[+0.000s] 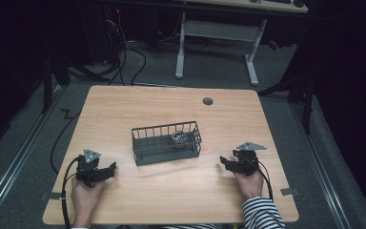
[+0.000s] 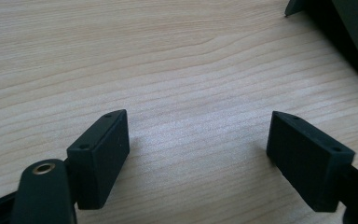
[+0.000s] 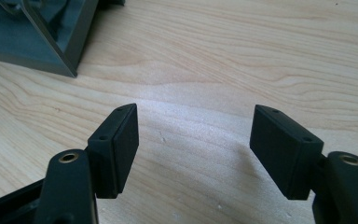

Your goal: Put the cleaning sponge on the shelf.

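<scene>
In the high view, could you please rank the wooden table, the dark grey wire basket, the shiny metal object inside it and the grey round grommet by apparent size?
1. Wooden table, by far the largest.
2. Dark grey wire basket.
3. Shiny metal object inside the basket.
4. Grey round grommet, smallest, though it lies farther from the camera, so its margin below the metal object is uncertain.

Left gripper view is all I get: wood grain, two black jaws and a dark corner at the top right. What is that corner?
Observer: It belongs to a dark wire basket standing mid-table.
Operator: Anything inside it?
Observer: One small shiny metal object, toward the basket's right end; too small to tell what it is.
Operator: Where is the other gripper?
Observer: The right gripper sits on the table at the basket's right, jaws apart and empty.
Operator: And mine?
Observer: The left gripper sits at the basket's left, open too.
</scene>
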`<state>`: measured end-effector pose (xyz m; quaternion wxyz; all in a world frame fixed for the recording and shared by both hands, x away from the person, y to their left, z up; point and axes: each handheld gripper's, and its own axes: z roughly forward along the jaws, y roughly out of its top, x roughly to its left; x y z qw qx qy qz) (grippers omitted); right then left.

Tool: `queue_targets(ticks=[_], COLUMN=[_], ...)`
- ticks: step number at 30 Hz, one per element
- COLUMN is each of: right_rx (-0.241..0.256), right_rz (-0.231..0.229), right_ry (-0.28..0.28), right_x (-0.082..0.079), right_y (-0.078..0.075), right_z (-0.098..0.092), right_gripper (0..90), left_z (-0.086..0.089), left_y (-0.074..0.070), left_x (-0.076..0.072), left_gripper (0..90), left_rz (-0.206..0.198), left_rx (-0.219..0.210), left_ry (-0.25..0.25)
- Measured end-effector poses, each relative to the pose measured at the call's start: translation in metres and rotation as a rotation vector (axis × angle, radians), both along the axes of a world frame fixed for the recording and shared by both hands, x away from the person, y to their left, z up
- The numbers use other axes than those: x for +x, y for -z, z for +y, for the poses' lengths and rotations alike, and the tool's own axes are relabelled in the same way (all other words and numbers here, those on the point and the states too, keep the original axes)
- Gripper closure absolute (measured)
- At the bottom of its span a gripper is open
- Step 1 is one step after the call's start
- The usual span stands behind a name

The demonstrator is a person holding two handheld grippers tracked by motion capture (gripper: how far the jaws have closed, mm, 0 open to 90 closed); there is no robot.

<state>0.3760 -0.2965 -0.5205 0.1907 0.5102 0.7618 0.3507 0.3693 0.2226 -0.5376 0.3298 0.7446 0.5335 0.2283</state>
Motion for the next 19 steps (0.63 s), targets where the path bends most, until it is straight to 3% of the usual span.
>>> queue_targets(ticks=[5, 9, 19], right_rx=[-0.021, -0.085, -0.086], right_rz=[-0.003, -0.026, -0.026], right_ry=[0.003, 0.002, 0.004], right_x=[0.000, -0.003, -0.003], right_y=[0.005, 0.010, 0.011], right_z=[0.002, 0.004, 0.004], right_gripper=[32.8, 33.0, 32.8], left_z=[0.000, 0.000, 0.000], left_y=[0.000, 0.000, 0.000], left_x=[0.000, 0.000, 0.000], left_gripper=[21.4, 21.4, 21.5], left_rz=[0.000, 0.000, 0.000], left_rx=[0.000, 0.001, 0.000], left_ry=[0.000, 0.000, -0.001])
